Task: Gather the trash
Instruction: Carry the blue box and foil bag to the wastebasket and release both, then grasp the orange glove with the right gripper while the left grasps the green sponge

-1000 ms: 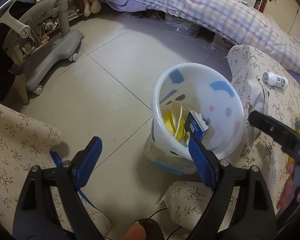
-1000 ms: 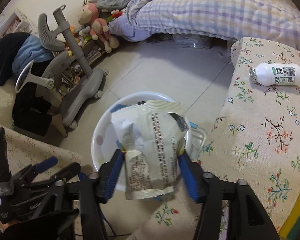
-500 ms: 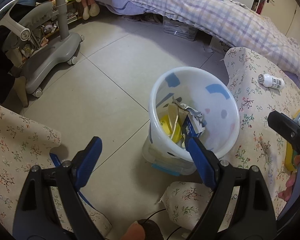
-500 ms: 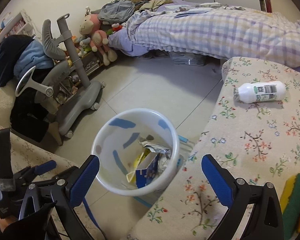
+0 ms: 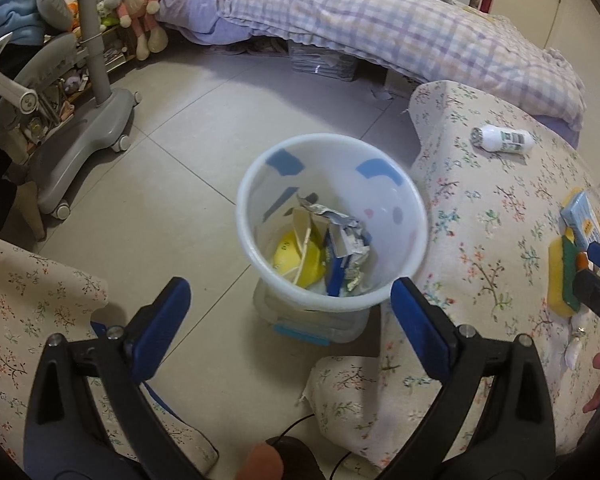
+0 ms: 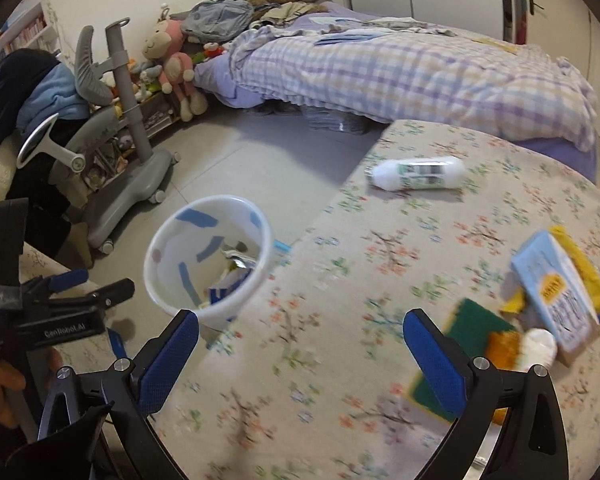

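Note:
A white trash bin (image 5: 256, 184) with blue marks stands on the floor beside the floral-covered table (image 5: 480, 240); it also shows in the right wrist view (image 6: 168, 292). Inside lie a crumpled silver wrapper (image 5: 340, 224), a blue carton and yellow trash. My left gripper (image 5: 290, 312) is open and empty just in front of the bin. My right gripper (image 6: 300, 344) is open and empty above the table. A white bottle (image 6: 416, 173) lies on its side on the table. A light blue box (image 6: 556, 292), a green-yellow sponge (image 6: 472, 328) and a small white cap lie at the right.
A grey wheeled chair base (image 5: 80, 136) stands left on the tiled floor. A bed with a checked quilt (image 5: 380, 28) fills the back. Plush toys (image 6: 172, 60) sit by the wall. A floral-covered seat edge (image 5: 32, 308) is at my near left.
My right gripper opened and dropped the white snack wrapper into the bin. It then swung right, over the table toward the box and sponge. The left gripper has pulled back slightly.

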{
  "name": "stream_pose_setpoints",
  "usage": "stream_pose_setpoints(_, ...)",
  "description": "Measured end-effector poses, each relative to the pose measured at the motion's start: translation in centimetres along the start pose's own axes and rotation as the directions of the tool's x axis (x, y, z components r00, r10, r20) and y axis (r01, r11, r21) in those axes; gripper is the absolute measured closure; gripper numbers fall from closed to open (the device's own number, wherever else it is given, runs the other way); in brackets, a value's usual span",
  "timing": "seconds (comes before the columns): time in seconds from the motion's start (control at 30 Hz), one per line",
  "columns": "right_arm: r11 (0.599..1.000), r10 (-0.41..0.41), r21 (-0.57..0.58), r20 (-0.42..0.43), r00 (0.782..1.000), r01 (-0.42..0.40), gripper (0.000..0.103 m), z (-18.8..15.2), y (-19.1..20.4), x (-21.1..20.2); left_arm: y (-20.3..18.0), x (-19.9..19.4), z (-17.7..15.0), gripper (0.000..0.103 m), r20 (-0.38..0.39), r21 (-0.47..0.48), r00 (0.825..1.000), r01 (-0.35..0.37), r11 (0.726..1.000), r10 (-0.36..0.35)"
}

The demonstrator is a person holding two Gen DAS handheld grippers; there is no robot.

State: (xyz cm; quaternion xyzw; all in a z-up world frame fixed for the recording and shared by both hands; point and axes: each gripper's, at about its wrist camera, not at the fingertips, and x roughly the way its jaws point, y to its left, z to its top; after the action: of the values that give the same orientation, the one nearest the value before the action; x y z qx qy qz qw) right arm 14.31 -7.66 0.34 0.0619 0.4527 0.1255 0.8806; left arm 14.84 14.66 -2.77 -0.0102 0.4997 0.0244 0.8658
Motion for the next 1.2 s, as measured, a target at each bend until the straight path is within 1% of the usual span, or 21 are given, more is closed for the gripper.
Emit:
stream_pose_setpoints(0.13,0.999,-0.042,0.012,-0.022,0.999,0.042,0.000,-1.2,-3.1,-1.4,-1.9,-0.3,0.0,0.003,0.003,0.026,1.000,0.009,1.000,-0.009)
stream_pose_setpoints(0.3,0.995,-0.073,0.063,-0.054,0.996,0.076,0.000,-2.1,-7.0,-2.9,-4.2,-0.6,-0.1,0.003,-0.009,0.054,0.999,0.033,0.998,-0.032)
stream_pose_setpoints(0.37,0.993,-0.071,0.091,-0.057,0.996,0.076,0.000,-2.2,-8.6,-3.3,-5.0,-0.7,-0.1,0.003,-0.011,0.067,0.999,0.040,0.997,-0.039)
stream_pose_setpoints(0.47,0.987,-0.040,0.153,-0.068,0.997,0.050,0.002,-2.3,-10.5,-3.7,-6.0,-0.7,-0.1,0.003,-0.018,0.074,0.999,0.048,0.996,-0.047)
stream_pose_setpoints(0.5,0.982,-0.028,0.183,-0.072,0.997,0.041,0.004,-2.2,-11.2,-3.7,-6.3,-0.7,-0.1,0.003,-0.023,0.073,0.998,0.053,0.996,-0.052)
stream_pose_setpoints(0.57,0.979,-0.011,0.203,-0.084,0.996,0.028,0.023,-2.2,-11.8,-3.4,-6.7,-0.6,-0.1,0.003,-0.033,0.073,0.997,0.066,0.995,-0.064)
stream_pose_setpoints(0.6,0.978,-0.001,0.205,-0.099,0.995,0.021,0.028,-2.2,-11.9,-2.9,-7.0,-0.6,-0.1,0.003,-0.037,0.074,0.997,0.070,0.995,-0.068)
stream_pose_setpoints(0.67,0.979,0.009,0.201,-0.124,0.992,0.016,0.041,-2.3,-11.9,-2.2,-7.2,-0.6,-0.1,0.003,-0.040,0.079,0.997,0.071,0.994,-0.068)
stream_pose_setpoints(0.73,0.980,0.007,0.199,-0.156,0.988,0.024,0.047,-2.4,-11.7,-1.3,-7.5,-0.7,-0.1,0.003,-0.044,0.083,0.997,0.073,0.994,-0.069)
stream_pose_setpoints(0.77,0.979,0.001,0.200,-0.163,0.987,0.032,0.049,-2.4,-11.7,-1.0,-7.7,-0.7,0.0,0.003,-0.047,0.084,0.996,0.075,0.994,-0.071)
stream_pose_setpoints(0.9,0.978,-0.027,0.200,-0.193,0.981,0.066,0.052,-2.5,-11.7,0.1,-8.3,-0.8,0.0,0.003,-0.060,0.087,0.995,0.083,0.993,-0.078)
stream_pose_setpoints(0.93,0.977,-0.029,0.202,-0.200,0.979,0.070,0.056,-2.6,-11.7,0.3,-8.5,-0.8,0.0,0.003,-0.064,0.088,0.995,0.085,0.992,-0.080)
stream_pose_setpoints(0.97,0.976,-0.032,0.205,-0.208,0.978,0.076,0.064,-2.7,-11.8,0.5,-8.7,-0.8,0.0,0.003,-0.067,0.089,0.995,0.086,0.992,-0.080)
stream_pose_setpoints(1.03,0.973,-0.036,0.215,-0.218,0.975,0.084,0.074,-2.9,-12.1,0.8,-9.2,-0.8,-0.1,0.003,-0.076,0.095,0.994,0.089,0.991,-0.082)
stream_pose_setpoints(1.13,0.972,-0.032,0.221,-0.202,0.979,0.077,0.079,-3.0,-12.4,0.1,-10.5,-0.8,-0.2,0.003,-0.101,0.120,0.989,0.121,0.985,-0.109)
stream_pose_setpoints(1.2,0.973,-0.030,0.222,-0.172,0.985,0.069,0.080,-3.1,-12.5,-1.2,-11.6,-0.9,-0.3,0.003,-0.114,0.135,0.984,0.151,0.979,-0.136)
